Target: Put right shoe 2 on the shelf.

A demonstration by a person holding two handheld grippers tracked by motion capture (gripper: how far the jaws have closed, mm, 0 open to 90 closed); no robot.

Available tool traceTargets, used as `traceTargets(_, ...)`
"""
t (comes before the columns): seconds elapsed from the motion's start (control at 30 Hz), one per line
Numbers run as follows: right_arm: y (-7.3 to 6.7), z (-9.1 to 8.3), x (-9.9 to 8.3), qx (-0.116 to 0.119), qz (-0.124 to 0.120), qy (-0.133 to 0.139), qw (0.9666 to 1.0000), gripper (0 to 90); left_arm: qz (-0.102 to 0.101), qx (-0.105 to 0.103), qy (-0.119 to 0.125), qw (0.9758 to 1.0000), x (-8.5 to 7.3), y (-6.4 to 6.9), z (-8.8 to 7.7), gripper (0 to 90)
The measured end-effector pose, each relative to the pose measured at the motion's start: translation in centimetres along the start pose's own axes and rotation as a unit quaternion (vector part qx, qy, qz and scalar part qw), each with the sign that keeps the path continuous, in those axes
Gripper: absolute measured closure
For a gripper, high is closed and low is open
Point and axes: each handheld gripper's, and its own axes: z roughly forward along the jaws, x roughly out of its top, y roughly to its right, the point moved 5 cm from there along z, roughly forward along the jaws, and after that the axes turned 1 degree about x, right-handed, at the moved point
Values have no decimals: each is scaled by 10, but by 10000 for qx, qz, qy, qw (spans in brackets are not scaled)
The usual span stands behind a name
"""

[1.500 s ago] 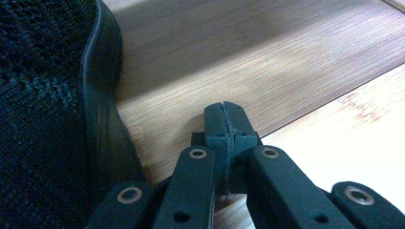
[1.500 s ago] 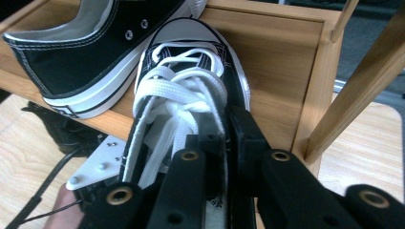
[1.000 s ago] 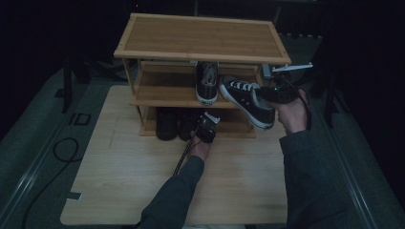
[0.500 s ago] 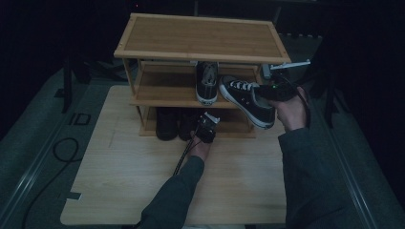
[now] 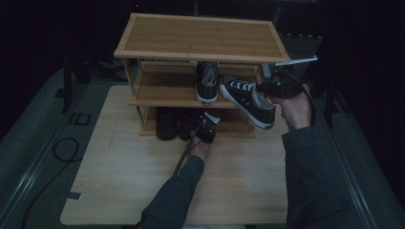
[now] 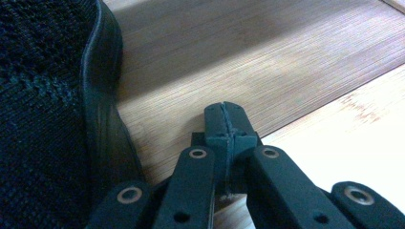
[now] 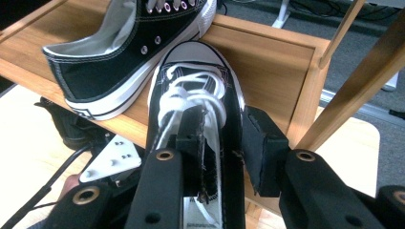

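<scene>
Right hand-held gripper (image 5: 265, 88) is at the right end of the shoe rack (image 5: 200, 38), jaws astride the heel side wall of a black-and-white sneaker (image 5: 246, 99). One jaw is inside the collar and the other outside. The jaws have just been opening, and in the right gripper view the outer pad (image 7: 260, 150) stands just off the canvas, so there's no clamp on it now. The sneaker lies angled across the front edge of the middle shelf (image 5: 162, 90), toe inward, heel hanging over the edge. Its toe cap touches the matching sneaker (image 5: 207, 81) already parked on that shelf. Left hand-held gripper (image 5: 208, 125) is low at the bottom shelf, jaws fully closed on nothing, just beside a dark mesh shoe (image 6: 47, 119). The rack stands on the table (image 5: 124, 181).
</scene>
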Motion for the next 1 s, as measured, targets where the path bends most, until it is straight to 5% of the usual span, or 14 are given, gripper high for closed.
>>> traceTargets(0.4,-1,-4,-3,12,-134,-76,9999,717,7,-8,-4,10000,0,0,0,900)
traceTargets(0.63,-2,-21,-8,-33,-263,16,9996,760,12,-1,-4,10000,0,0,0,900)
traceTargets(0.83,2,-33,-12,-213,-337,124,9991,900,19,-3,-10,10000,0,0,0,900)
traceTargets(1.0,7,-41,-21,-297,-356,88,9989,900,10,-8,-2,10000,0,0,0,900)
